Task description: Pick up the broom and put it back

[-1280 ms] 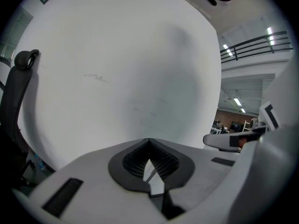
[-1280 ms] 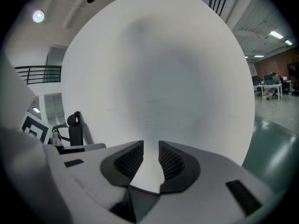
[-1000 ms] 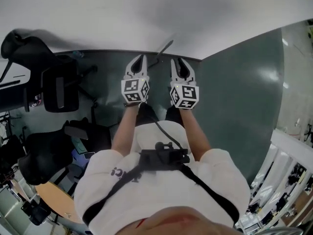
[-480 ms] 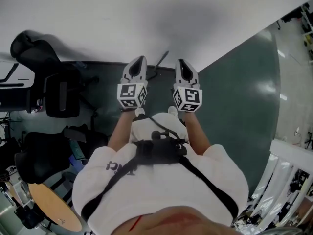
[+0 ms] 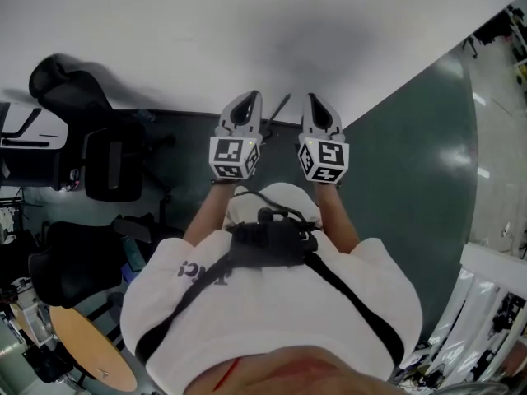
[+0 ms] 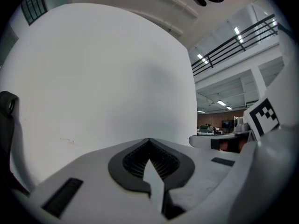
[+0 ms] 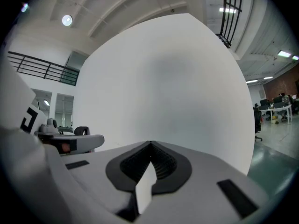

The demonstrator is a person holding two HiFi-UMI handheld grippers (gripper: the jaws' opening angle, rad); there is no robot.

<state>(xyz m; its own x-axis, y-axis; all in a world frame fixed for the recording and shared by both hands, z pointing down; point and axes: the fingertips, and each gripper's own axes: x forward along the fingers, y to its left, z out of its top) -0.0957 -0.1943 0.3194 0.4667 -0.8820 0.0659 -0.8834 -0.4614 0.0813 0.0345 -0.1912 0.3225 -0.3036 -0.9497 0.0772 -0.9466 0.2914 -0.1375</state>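
While both grippers point level at the white wall [image 5: 247,31], we record the left gripper [image 5: 247,101] with its jaws together and nothing between them. We note that the right gripper [image 5: 318,102] has just been closing; its jaws now meet, likewise empty. We find the broom [image 5: 280,107], a thin dark rod, at the wall's foot at twelve o'clock, between the grippers and clear of both. Black office chairs [image 5: 103,163] stand at nine o'clock on the green floor [image 5: 412,163].
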